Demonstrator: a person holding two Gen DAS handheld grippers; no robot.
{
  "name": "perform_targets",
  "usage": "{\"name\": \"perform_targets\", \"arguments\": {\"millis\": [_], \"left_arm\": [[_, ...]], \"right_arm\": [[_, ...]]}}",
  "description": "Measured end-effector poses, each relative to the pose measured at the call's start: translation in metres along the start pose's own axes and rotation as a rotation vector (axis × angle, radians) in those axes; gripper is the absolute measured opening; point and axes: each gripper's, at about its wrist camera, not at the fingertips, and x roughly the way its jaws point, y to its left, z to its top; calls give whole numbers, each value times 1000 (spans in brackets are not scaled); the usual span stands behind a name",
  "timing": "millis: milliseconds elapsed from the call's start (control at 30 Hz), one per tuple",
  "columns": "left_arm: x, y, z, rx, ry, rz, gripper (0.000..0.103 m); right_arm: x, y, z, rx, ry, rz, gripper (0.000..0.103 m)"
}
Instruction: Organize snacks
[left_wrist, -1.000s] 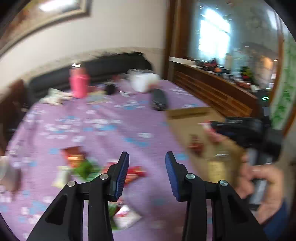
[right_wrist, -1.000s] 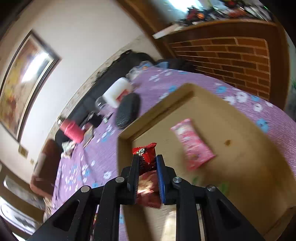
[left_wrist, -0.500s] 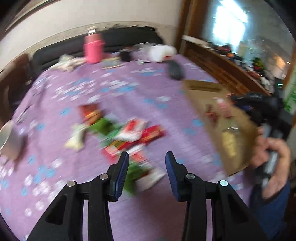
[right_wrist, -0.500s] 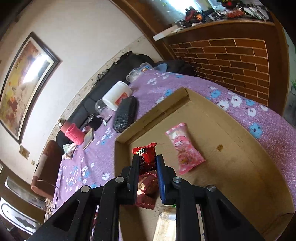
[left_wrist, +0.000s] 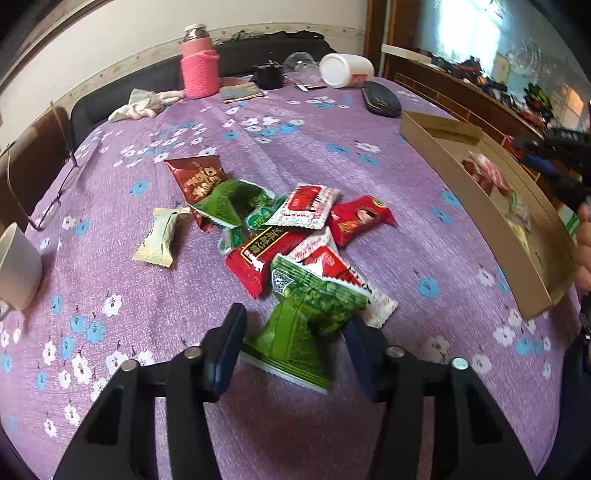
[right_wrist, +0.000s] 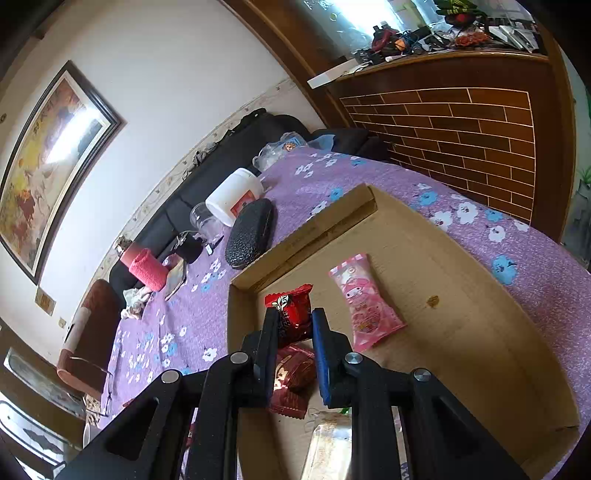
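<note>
Snacks (left_wrist: 295, 229) heaped on our purple tablecloth (left_wrist: 332, 147): left gripper (left_wrist: 295, 347) closing around a green packet (left_wrist: 306, 321), right gripper (right_wrist: 294, 325) clamping a red packet (right_wrist: 291, 310) over the cardboard tray (right_wrist: 461, 295), release due next.

A purple flowered tablecloth (left_wrist: 332, 122) is spread over the table. Behind the table, a black sofa (right_wrist: 221, 162) is set against a pale wall (right_wrist: 177, 66). Above the sofa, a framed painting (right_wrist: 48, 158) is hung, struck by glare. To the right of the sofa, a brick-patterned wooden counter (right_wrist: 461, 122) is seen, with bright window light (left_wrist: 461, 29) above it.
</note>
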Motion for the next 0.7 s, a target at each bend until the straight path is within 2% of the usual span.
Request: {"name": "perform_targets", "arguments": {"millis": [100, 233, 300, 400, 567, 700], "left_arm": [[-4, 5, 2, -22, -5, 14, 27], [-22, 1, 11, -37, -43, -13, 26], [-32, -10, 20, -17, -69, -57, 26], [-39, -35, 37, 4, -76, -167, 26], [-35, -112, 61, 106, -62, -339, 26], [-16, -174, 63, 197, -22, -368, 26]], "right_arm": [[-1, -9, 4, 30, 1, -10, 19], [-2, -23, 8, 74, 9, -31, 19], [-2, -30, 10, 95, 13, -36, 19], [0, -34, 11, 108, 26, -38, 19], [2, -46, 12, 140, 49, -41, 19], [7, -55, 11, 156, 79, -49, 19]]}}
